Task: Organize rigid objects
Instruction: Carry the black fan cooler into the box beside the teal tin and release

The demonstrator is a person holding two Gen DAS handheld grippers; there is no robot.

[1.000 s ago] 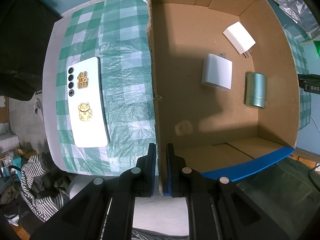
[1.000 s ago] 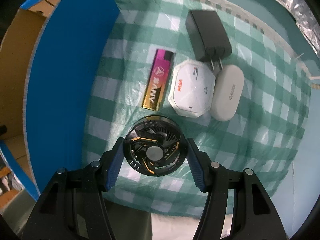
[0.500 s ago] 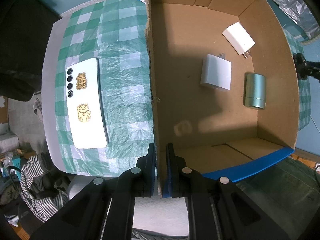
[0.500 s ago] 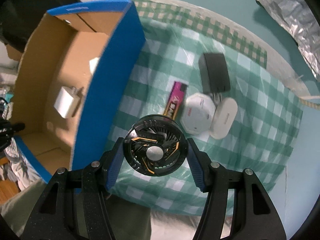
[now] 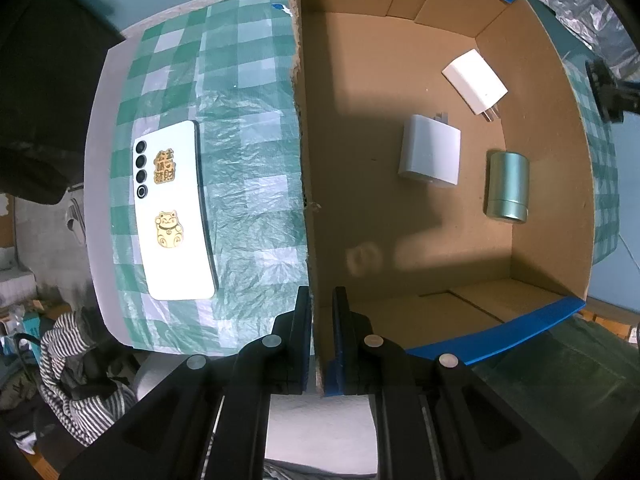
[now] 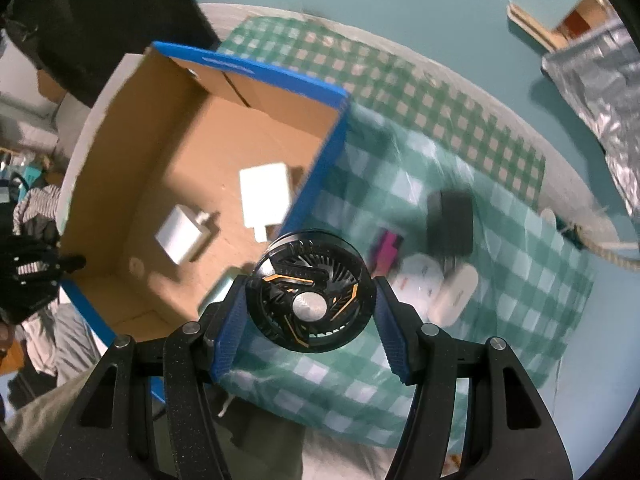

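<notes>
My right gripper is shut on a round black fan with orange trim, held in the air over the right wall of the open cardboard box. My left gripper is shut on the box's left wall, pinching the cardboard edge. Inside the box lie a white charger, a pale grey charger and a green metal cylinder. A white phone with gold stickers lies on the checked cloth left of the box.
On the green checked cloth right of the box lie a black charger, a pink bar, a white hexagonal case and a white oval case. Crumpled foil sits far right. Striped clothing lies below the table edge.
My right gripper has lifted the fan off the cloth and carried it up and left toward the box, rolling a little. The left gripper has stayed on the box wall.
</notes>
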